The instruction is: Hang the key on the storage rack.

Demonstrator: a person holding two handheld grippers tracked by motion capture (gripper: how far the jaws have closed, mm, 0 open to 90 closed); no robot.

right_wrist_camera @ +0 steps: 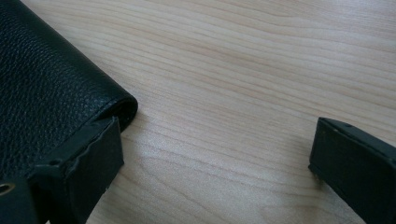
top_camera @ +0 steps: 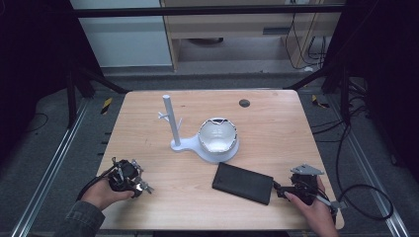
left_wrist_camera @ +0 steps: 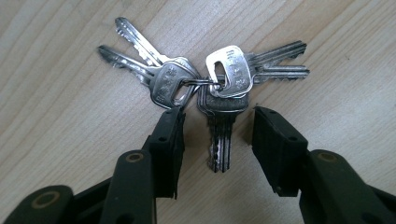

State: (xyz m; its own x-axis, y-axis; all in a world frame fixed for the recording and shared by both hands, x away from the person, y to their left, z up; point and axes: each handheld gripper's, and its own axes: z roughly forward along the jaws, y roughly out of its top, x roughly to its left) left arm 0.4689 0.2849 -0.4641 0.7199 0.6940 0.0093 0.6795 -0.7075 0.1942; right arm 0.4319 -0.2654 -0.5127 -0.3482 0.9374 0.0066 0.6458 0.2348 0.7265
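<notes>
A bunch of silver keys (left_wrist_camera: 219,88) on a ring lies on the wooden table (left_wrist_camera: 70,140). My left gripper (left_wrist_camera: 217,135) is open just above it, and one key's blade points back between the two jaws. From above, that left gripper (top_camera: 140,184) sits near the table's front left, with the keys (top_camera: 146,188) at its tips. A black leather wallet (right_wrist_camera: 42,93) lies flat at the front right. My right gripper (right_wrist_camera: 215,154) is open wide, one jaw lying against the wallet's corner and the other over bare wood. In the high view the right gripper (top_camera: 279,190) is at the right end of the wallet (top_camera: 242,183).
A white stand (top_camera: 174,143) with an upright peg post (top_camera: 168,116) and a round dish holding a shiny bowl (top_camera: 217,134) occupies the table's middle. A small dark disc (top_camera: 244,103) sits at the back. Cables trail off the right side.
</notes>
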